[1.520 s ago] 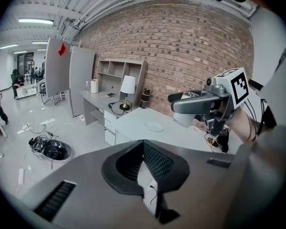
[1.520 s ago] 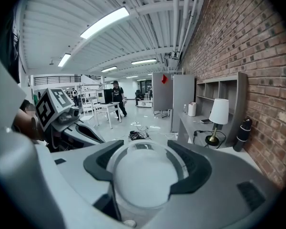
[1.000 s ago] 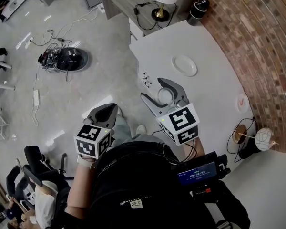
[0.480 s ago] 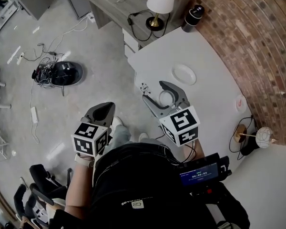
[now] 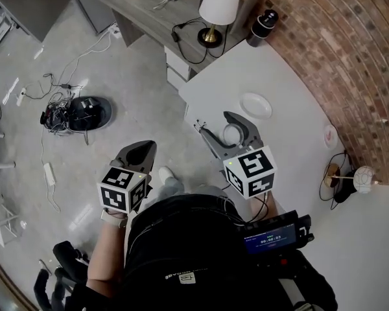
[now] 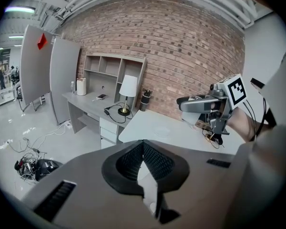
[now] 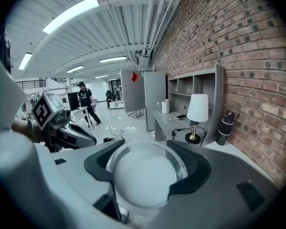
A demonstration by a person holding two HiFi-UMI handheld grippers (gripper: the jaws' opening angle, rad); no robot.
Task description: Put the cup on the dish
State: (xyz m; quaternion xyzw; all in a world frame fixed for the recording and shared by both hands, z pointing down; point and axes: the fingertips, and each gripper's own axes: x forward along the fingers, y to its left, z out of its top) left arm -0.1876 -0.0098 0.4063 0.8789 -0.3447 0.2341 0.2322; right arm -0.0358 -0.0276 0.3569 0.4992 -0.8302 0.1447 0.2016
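A white dish (image 5: 255, 105) lies on the white table (image 5: 292, 70), also faintly seen as the dish (image 6: 163, 131) in the left gripper view. My right gripper (image 5: 228, 127) hovers over the table's near-left edge, short of the dish, shut on a pale round cup (image 5: 231, 135). That cup (image 7: 145, 175) fills the space between the jaws in the right gripper view. My left gripper (image 5: 142, 151) hangs over the floor to the left, shut with nothing in it; its closed tips (image 6: 143, 149) show in its own view.
A lamp (image 5: 217, 5) and phone sit on a grey desk beyond the table; a dark bottle (image 5: 266, 21) stands at the table's far corner. A small saucer (image 5: 329, 136) and a round ornament (image 5: 360, 180) lie at the right. A robot vacuum with cables (image 5: 84, 112) is on the floor.
My right gripper, still holding the cup, has edged a little closer to the dish. The left gripper has stayed about where it was. The head view has shifted.
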